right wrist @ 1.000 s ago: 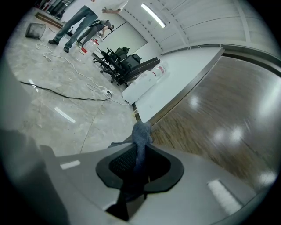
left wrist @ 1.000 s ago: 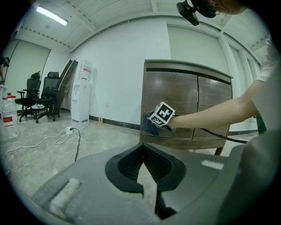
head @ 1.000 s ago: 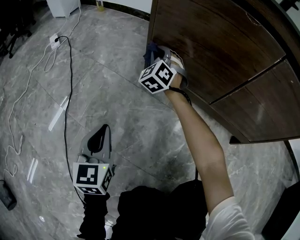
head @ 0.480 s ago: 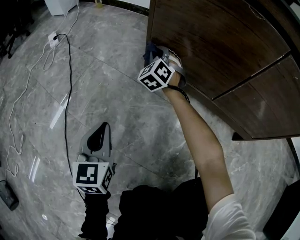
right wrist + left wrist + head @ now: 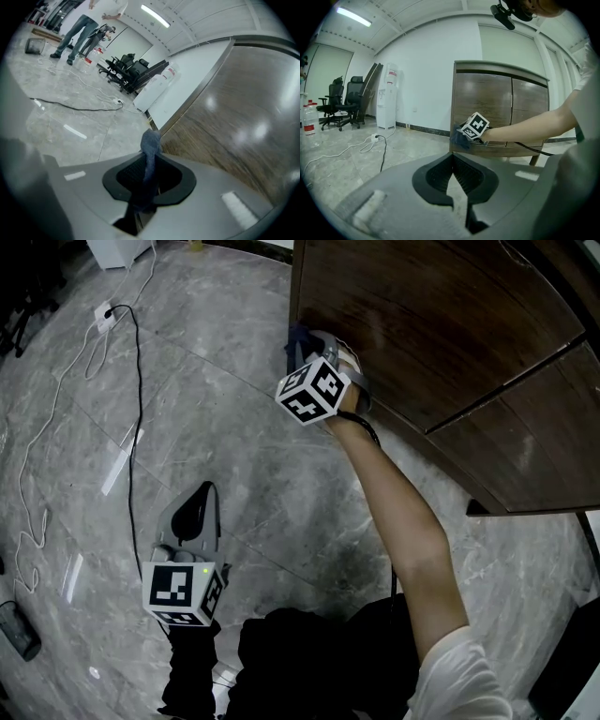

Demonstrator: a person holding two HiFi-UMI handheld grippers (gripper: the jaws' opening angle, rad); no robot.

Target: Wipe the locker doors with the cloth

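The dark brown wooden locker door (image 5: 422, 324) fills the upper right of the head view. My right gripper (image 5: 307, 345) is at the door's lower left corner, shut on a blue-grey cloth (image 5: 298, 339) that lies against the wood. In the right gripper view the cloth (image 5: 151, 143) sticks up from between the jaws of that gripper (image 5: 149, 161), beside the door (image 5: 234, 117). My left gripper (image 5: 199, 502) hangs low over the floor, away from the locker, shut with nothing in it. From the left gripper (image 5: 452, 157) view I see the locker (image 5: 483, 103) and the cloth (image 5: 458, 138) ahead.
A black cable (image 5: 141, 427) and a white cable with a power strip (image 5: 106, 313) run across the grey marble floor at the left. A water dispenser (image 5: 388, 108) and office chairs (image 5: 344, 101) stand by the far wall. People (image 5: 79, 33) stand in the distance.
My right gripper and the cloth stay at the door's lower left corner; only the view shifts slightly. The left gripper has not moved.
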